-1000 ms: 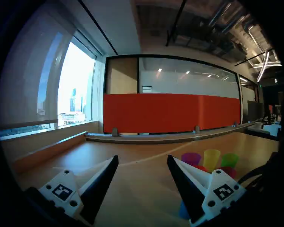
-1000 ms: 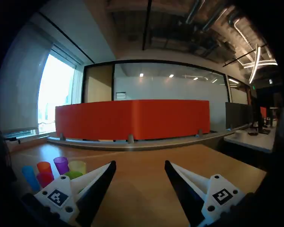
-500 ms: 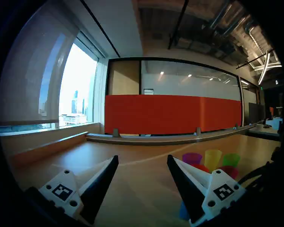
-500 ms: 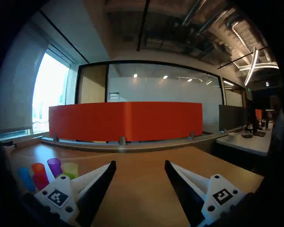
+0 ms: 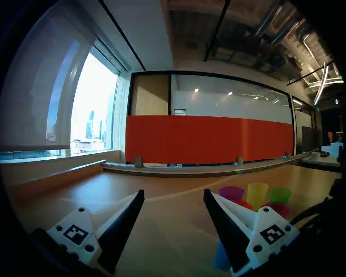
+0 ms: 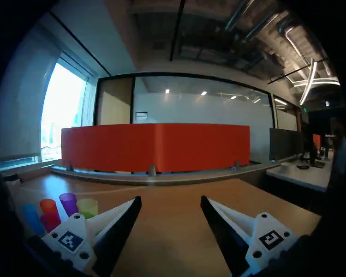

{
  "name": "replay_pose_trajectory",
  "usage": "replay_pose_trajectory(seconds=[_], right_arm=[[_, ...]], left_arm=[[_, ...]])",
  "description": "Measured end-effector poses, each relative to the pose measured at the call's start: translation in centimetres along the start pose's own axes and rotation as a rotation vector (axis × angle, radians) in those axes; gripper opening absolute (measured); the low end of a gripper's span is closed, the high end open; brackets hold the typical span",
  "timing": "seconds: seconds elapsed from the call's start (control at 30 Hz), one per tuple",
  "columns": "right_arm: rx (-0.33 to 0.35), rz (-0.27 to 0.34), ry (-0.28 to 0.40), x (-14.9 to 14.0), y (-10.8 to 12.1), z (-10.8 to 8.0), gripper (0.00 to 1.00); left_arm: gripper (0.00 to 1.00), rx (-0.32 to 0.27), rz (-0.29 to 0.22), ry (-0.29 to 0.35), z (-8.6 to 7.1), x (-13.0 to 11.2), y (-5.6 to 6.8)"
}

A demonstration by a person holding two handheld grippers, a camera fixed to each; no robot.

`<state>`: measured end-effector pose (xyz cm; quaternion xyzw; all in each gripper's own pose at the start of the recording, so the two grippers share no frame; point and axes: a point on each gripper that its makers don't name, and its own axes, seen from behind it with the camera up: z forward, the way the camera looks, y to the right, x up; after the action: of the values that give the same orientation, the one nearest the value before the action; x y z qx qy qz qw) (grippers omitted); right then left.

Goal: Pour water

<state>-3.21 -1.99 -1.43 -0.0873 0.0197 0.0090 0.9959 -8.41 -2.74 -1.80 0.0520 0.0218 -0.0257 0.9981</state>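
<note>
Several coloured plastic cups stand together on a wooden table. In the left gripper view I see a purple cup [image 5: 231, 192], a yellow cup [image 5: 257, 193], a green cup [image 5: 280, 194] and a blue cup [image 5: 221, 256] behind the right finger. My left gripper [image 5: 173, 198] is open above the table, with the cups to its right. In the right gripper view the purple cup [image 6: 68, 203], an orange cup [image 6: 48, 206], the yellow cup [image 6: 87, 207] and the blue cup [image 6: 32, 218] sit at lower left. My right gripper [image 6: 170, 203] is open with nothing between its fingers.
An orange divider panel [image 5: 205, 139] runs along the table's far edge on a grey rail. A bright window [image 5: 92, 111] and a wooden ledge lie to the left. Another desk [image 6: 302, 173] with items stands at the right.
Both views have shifted only slightly; the cups sit a touch differently in each view. Both grippers stay open and nothing was taken hold of.
</note>
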Motion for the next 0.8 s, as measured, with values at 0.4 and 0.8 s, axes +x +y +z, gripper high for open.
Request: replay_pose_trajectory(seconds=[0.4, 0.8], right_arm=[[-0.005, 0.001, 0.004, 0.5, 0.2, -0.2, 0.99], [-0.014, 0.011, 0.005, 0.5, 0.8, -0.4, 0.99]], left_arm=[[0.95, -0.011, -0.004, -0.004, 0.2, -0.6, 0.6], [0.95, -0.015, 0.018, -0.020, 0.3, -1.4, 0.9]])
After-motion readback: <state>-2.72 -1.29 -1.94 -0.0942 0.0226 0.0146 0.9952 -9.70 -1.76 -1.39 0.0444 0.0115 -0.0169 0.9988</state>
